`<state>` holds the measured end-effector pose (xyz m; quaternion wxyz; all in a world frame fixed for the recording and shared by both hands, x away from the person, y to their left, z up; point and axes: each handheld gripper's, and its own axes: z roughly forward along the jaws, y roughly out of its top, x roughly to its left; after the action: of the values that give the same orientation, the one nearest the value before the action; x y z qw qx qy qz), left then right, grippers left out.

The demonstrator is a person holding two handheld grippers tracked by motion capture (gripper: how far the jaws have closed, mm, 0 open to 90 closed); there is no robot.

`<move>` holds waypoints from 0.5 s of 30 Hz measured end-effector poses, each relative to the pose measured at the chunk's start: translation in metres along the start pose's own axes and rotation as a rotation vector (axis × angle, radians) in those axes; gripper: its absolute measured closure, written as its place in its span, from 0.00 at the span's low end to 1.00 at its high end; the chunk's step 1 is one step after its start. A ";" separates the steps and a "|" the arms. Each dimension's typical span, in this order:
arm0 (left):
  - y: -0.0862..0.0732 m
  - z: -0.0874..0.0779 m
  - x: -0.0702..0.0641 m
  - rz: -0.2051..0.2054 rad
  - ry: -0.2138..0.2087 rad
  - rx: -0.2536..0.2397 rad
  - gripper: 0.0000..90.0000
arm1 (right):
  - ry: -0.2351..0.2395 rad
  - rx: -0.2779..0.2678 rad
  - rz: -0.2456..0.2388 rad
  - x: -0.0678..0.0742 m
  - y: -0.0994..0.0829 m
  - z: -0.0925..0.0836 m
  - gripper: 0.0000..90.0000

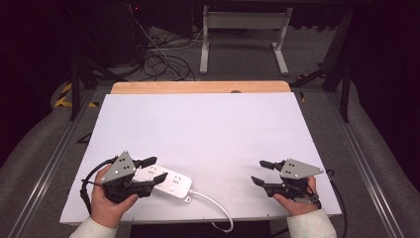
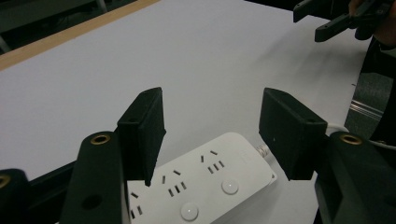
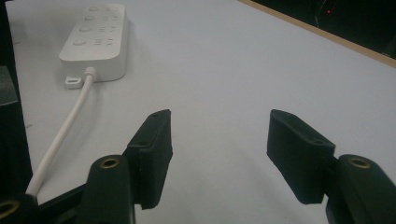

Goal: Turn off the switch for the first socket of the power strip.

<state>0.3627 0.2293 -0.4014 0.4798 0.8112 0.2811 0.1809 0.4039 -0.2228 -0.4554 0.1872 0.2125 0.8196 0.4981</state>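
The left gripper [image 2: 212, 135] hangs with jaws wide, unloaded, astride the white power strip [image 2: 205, 184] just below its fingertips; the step in hand appears to be grasping it, requiring descent and closure, while the right gripper [image 3: 217, 156] idles empty and parted, well apart.

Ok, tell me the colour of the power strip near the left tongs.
White, cable included. The power strip shows best in the left gripper view, below the open left tongs.
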 end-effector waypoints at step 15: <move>0.014 0.020 -0.008 0.037 -0.055 0.040 0.50 | 0.003 0.001 -0.005 0.000 0.000 0.000 0.46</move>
<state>0.3721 0.2056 -0.3985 0.4674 0.8304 0.2563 0.1618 0.4038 -0.2226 -0.4557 0.1870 0.2097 0.8207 0.4974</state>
